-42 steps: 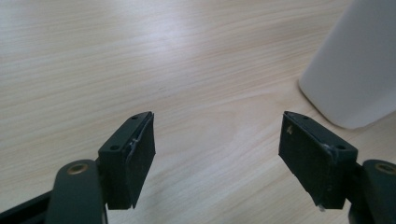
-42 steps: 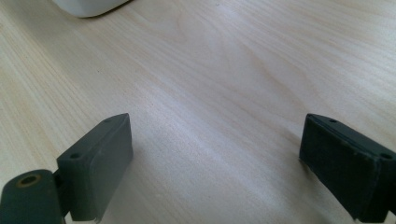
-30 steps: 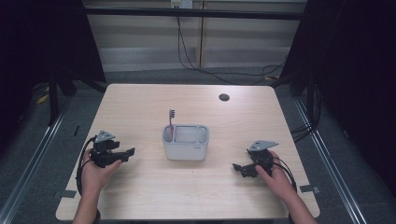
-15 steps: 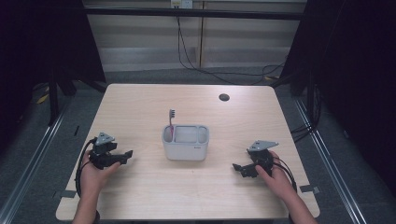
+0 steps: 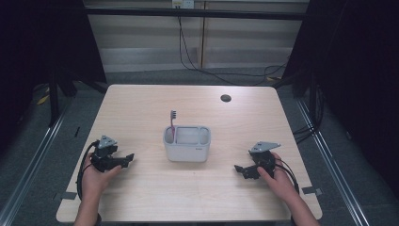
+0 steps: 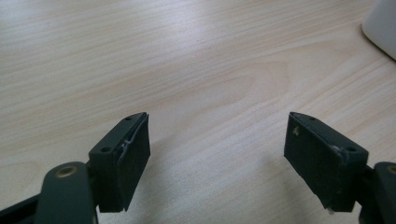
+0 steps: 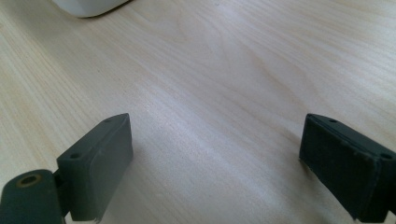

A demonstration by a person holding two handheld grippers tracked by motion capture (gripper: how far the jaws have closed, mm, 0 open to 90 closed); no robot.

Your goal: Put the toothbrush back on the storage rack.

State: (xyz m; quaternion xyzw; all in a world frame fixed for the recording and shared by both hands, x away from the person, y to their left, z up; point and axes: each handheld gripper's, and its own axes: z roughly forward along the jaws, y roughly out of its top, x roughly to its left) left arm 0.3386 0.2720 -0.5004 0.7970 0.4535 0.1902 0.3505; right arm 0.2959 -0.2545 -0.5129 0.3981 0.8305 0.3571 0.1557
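- One light wood desk (image 5: 141,108), rounded corners; one dark round hole (image 5: 226,98) near its far edge, right of centre
- One white holder (image 5: 187,143) at desk centre, rectangular, open top split into compartments; exact count of compartments cannot be told
- One toothbrush (image 5: 172,123) standing upright in the holder's left end, reddish handle, bristle head up
- Small dark mark on the holder's near face, possibly a label; too small to read. No other writing legible anywhere
- Two tools, one per hand, both low at the desk's near side, well apart from the holder on either flank
- Left tool (image 5: 123,159) held in the left hand (image 5: 96,175), jaws pointing right toward the holder; left gripper view shows its jaws spread wide with bare wood between, nothing held; a white corner of the holder (image 6: 383,28) sits at upper right of that view
- Right tool (image 5: 241,169) held in the right hand (image 5: 277,181), jaws pointing left; right gripper view shows jaws wide apart, nothing between them; holder base (image 7: 88,6) at top left there
- One grey three-cornered plate on each tool, two in all
- Cables run along the floor behind the desk
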